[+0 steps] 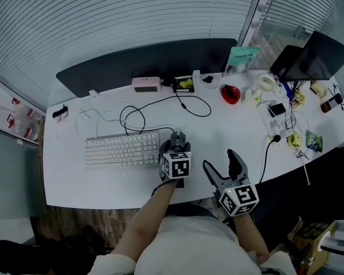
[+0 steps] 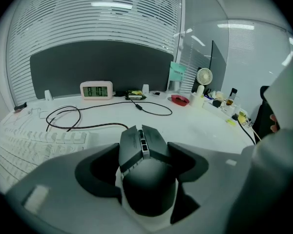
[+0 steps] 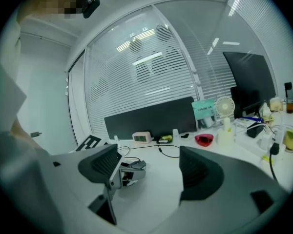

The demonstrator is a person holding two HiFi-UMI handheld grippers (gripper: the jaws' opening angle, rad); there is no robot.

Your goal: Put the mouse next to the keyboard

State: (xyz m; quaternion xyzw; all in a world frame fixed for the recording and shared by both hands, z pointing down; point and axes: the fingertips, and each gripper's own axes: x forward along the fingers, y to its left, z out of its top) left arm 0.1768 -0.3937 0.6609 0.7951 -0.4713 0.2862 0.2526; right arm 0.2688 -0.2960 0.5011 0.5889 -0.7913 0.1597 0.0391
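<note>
A dark grey mouse (image 1: 178, 138) sits on the white desk (image 1: 218, 128) just off the right end of the white keyboard (image 1: 121, 149). My left gripper (image 1: 176, 148) is closed around it, its jaws pressing the mouse's two sides. In the left gripper view the mouse (image 2: 145, 155) fills the gap between the jaws, and the keyboard (image 2: 24, 145) lies to the left. The mouse's black cable (image 1: 139, 117) loops behind the keyboard. My right gripper (image 1: 219, 160) hovers open and empty near the desk's front edge, to the right of the mouse (image 3: 132, 169).
At the back, a pink clock (image 1: 147, 84) and a red bowl (image 1: 230, 93) stand before a dark partition (image 1: 149, 62). At the right end of the desk are a small fan (image 1: 265, 83), a dark screen (image 1: 312, 56) and several small items with cables.
</note>
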